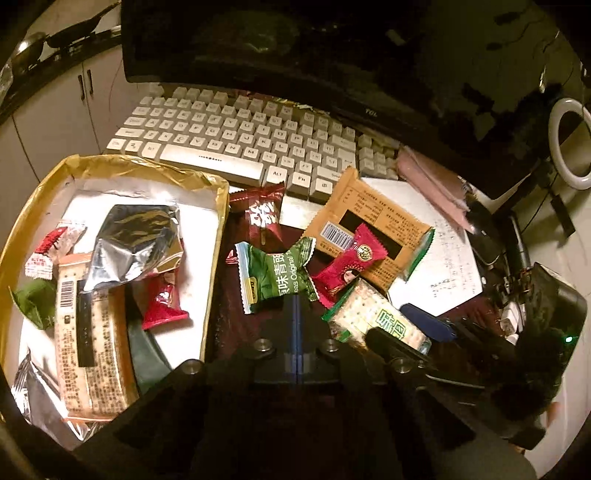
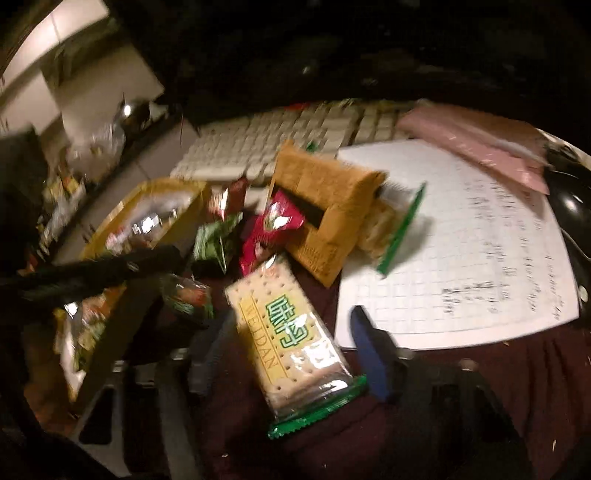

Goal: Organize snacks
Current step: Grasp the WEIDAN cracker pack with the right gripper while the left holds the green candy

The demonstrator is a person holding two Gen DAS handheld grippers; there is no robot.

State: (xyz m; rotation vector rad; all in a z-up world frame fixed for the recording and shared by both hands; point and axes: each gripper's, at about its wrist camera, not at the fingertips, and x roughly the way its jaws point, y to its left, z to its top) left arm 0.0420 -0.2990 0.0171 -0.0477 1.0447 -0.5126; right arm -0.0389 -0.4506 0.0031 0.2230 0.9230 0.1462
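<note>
Cracker packet (image 2: pixel 291 332) lengthwise between right hand-held gripper (image 2: pixel 291 347)

A home desk setup: a white keyboard (image 1: pixel 236 144) before a dark monitor (image 1: pixel 295 48), handwritten grid paper (image 2: pixel 461 236), and kitchen-style cabinets (image 1: pixel 55 110) with pans (image 1: pixel 74 31) behind.

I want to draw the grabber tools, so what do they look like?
Both are black. The left gripper has two blue fingers pressed flat together, set on a black frame with round silver bolts. The right gripper has wider blue fingers shaped like flat paddles, on chunky black arms with silver screws. No cables or writing show on either.
</note>
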